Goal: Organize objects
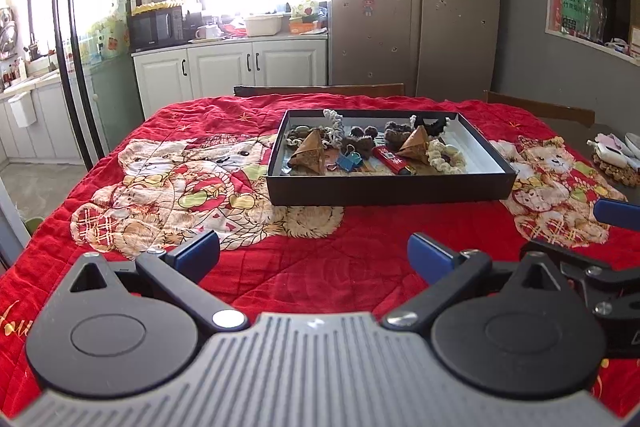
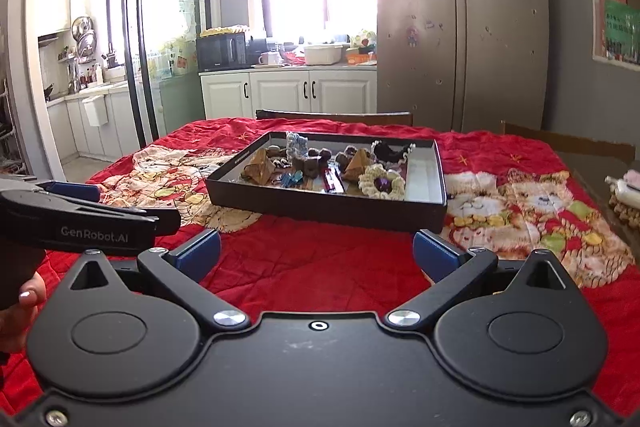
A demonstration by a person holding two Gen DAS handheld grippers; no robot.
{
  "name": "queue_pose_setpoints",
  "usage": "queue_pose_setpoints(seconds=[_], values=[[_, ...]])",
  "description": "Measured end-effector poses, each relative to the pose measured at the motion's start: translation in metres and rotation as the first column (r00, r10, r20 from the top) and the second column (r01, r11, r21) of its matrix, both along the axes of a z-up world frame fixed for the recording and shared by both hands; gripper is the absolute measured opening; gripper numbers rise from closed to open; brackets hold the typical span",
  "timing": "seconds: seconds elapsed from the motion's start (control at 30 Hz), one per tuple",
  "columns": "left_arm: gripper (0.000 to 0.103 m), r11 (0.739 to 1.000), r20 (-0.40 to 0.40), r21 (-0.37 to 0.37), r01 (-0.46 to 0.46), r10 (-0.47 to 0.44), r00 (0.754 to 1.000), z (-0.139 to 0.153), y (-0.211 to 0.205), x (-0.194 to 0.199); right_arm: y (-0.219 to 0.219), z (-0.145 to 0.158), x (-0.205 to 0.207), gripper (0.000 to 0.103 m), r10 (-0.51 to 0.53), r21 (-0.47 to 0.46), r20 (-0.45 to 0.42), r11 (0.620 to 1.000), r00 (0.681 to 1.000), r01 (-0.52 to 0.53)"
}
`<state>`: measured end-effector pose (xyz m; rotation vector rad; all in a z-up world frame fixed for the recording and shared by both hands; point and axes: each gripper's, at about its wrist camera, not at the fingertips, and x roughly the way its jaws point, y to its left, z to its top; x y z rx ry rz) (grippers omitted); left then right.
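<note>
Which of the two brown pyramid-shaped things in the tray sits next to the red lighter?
The right-hand pyramid, just beside the red lighter; the other pyramid lies left of the blue binder clip.

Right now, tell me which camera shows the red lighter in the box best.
Left wrist view: the red lighter lies clear, its white label showing. In the right wrist view the lighter is a thin, dark sliver among clutter.

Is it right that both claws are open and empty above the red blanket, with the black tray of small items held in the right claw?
Not quite. The black tray is not held: it rests on the red blanket, ahead of the right claw, as the right wrist view shows. Both claws, the left claw too, are open and empty.
</note>
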<state>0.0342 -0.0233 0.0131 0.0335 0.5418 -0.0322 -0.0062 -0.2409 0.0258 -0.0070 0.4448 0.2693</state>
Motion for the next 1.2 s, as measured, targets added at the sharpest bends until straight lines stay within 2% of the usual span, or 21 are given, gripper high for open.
queue_pose_setpoints(seconds=[0.27,1.0,1.2], values=[[0.103,1.000,-0.017,0.023,0.019,-0.019,1.000,-0.006,-0.007,0.001,-0.004,-0.004,0.000,0.103,-0.009,0.018,-0.016,1.000,1.000,0.009],[0.103,1.000,-0.035,-0.006,0.027,-0.027,0.999,-0.010,-0.007,0.000,0.002,-0.010,-0.002,0.103,0.007,0.013,-0.029,1.000,1.000,-0.006],[0.103,0.999,-0.052,-0.036,0.036,-0.038,0.998,-0.012,-0.005,0.000,0.002,-0.011,-0.002,0.103,0.001,0.017,-0.030,1.000,1.000,0.000]])
